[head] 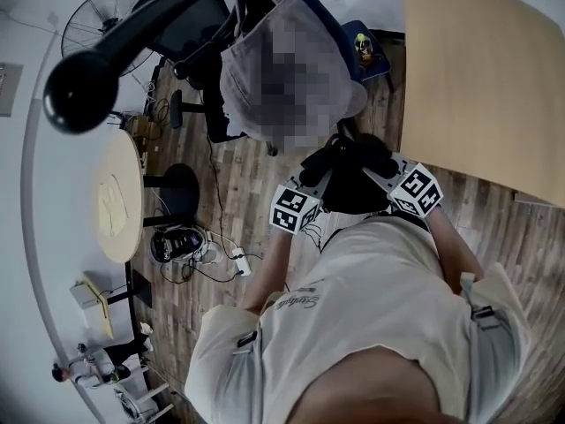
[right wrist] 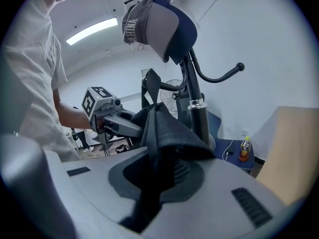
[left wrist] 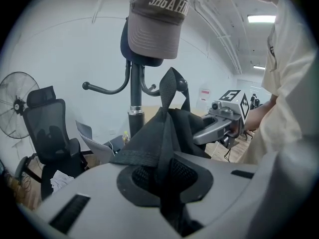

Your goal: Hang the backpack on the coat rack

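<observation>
Together, both tongs hold the black backpack (head: 353, 179) just beside the coat rack (left wrist: 135, 114)
Left tongs (left wrist: 166, 176) and right tongs (right wrist: 153, 176) are each clamped narrow on a fold of its fabric; the bag hangs bunched between them, webbing loop pointing up, below the grey cap (left wrist: 154, 26) on the rack; contents hidden
</observation>
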Demonstrator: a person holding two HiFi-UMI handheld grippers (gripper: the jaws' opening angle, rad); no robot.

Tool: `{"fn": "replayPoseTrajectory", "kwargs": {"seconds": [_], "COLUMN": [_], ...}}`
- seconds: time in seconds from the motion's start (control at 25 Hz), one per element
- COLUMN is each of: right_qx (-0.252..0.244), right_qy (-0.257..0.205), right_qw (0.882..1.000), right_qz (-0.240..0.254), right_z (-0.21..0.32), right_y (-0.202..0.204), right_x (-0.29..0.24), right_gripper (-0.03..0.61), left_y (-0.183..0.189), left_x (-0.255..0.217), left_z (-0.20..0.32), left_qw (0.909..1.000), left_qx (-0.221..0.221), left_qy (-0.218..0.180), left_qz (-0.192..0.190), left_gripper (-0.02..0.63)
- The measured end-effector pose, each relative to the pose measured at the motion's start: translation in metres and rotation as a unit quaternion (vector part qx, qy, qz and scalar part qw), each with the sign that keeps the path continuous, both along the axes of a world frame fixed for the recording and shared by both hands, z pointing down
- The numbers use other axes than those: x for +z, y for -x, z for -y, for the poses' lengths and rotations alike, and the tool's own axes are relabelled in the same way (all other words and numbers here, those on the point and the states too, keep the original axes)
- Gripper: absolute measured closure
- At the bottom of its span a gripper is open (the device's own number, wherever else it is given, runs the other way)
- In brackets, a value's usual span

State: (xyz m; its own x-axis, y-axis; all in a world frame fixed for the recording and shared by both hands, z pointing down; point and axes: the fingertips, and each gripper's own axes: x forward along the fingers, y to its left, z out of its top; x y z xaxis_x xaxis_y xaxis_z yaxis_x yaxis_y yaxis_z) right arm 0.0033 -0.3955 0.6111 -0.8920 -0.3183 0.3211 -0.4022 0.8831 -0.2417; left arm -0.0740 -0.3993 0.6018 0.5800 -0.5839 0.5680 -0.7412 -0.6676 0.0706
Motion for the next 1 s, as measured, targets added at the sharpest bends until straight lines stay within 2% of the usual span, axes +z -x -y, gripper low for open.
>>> {"fn": "replayPoseTrajectory", "kwargs": {"seconds": [0.28,0.64,0.88,1.0], "right_qx": [-0.004,0.002,0.001,0.009], "right_qy": [0.021,0.039,0.055,0.07], "right_qw": [1.0,0.999,0.998,0.997], "right_qz": [-0.016,-0.026,-0.02,-0.009], "right_z": [0.012,0.034,0.045,0.049], "right_y": [0.0,-0.003,-0.007,-0.009], "right_x": [0.023,0.033,0.039,0.039], "right_gripper": [0.548,0.543,0.509,0.455], "left_y": [0.003,0.001,-0.001,-0.001], "left_x": [0.021,0.032,0.038,0.042], "left_z": [0.01,0.029,0.04,0.043], "left_qw": [0.9996,0.9992,0.9994,0.9994], "left_qx": [-0.008,-0.014,-0.01,-0.01], "left_qy": [0.026,0.038,0.034,0.032], "left_qz": [0.006,0.004,0.004,0.011], "left_gripper": [0.569,0.568,0.565,0.56]}}
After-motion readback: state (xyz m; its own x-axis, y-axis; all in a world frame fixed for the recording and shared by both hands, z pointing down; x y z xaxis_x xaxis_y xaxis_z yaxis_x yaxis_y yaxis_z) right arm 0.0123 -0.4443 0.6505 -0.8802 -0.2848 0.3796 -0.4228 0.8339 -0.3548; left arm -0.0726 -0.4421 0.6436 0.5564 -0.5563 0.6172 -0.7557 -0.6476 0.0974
